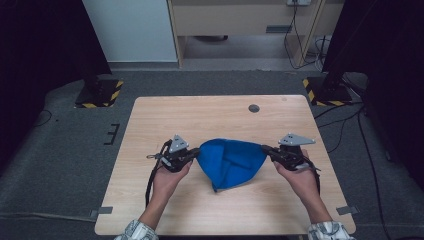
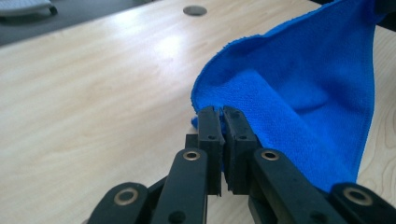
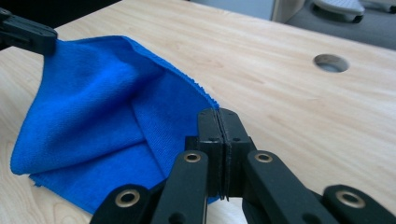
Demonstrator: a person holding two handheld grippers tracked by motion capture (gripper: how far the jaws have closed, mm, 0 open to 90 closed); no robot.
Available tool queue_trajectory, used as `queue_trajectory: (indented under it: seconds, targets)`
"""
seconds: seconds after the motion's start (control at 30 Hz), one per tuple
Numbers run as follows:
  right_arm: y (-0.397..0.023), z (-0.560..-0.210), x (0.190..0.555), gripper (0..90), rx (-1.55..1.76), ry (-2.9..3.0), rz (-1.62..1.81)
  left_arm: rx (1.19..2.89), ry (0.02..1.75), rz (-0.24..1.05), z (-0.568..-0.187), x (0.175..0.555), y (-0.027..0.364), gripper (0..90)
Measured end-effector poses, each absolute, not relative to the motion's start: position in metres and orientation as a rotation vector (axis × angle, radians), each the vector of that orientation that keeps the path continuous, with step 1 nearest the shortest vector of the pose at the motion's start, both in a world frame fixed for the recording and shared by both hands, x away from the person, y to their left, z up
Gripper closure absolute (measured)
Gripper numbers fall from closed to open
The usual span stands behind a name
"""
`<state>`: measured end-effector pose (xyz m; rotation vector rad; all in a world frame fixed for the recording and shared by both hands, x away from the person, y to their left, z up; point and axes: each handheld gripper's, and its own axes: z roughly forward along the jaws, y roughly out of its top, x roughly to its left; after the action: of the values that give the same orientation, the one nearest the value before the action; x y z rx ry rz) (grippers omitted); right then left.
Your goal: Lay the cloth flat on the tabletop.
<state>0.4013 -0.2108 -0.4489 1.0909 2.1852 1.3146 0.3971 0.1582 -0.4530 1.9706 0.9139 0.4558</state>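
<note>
A: The blue microfibre cloth [image 1: 231, 161] is held up between the two tongs, stretched along its top edge, with its lower point hanging down to the pale wooden bench [image 1: 210, 117], where it seems just to touch. The cloth sits near the middle of the bench, towards the person's side.

B: How are the tongs set?

A: The left tongs [image 2: 222, 114] are clamped narrow on one corner of the cloth. The right tongs [image 3: 218, 116] are pressed shut on the opposite corner. In both gripper views only a thin margin of fabric is caught at the tips.

B: What could go wrong from here?

A: A corner could be pulled free. So little cloth is pinched that, if the hands are drawn further apart and the top edge is tensioned, the fabric may slip out of one pair of tongs and the cloth would drop in a heap. If the cloth is lowered unevenly, the sagging middle may be folded under itself and a crooked crease would be made. The hanging point could also be dragged along the bench and bunched.

B: And the count?

A: One cloth, two tongs, one bench, and one round grommet hole [image 1: 254, 108] in the bench top are counted.
</note>
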Motion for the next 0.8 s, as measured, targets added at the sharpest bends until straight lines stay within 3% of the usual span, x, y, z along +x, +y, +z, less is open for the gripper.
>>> queue_trajectory:
  seconds: [0.8]
  targets:
    - [-0.223,-0.380,0.385,89.2,1.038,2.114,1.341,1.906,0.839,0.544,-0.381,0.394,0.163,86.8]
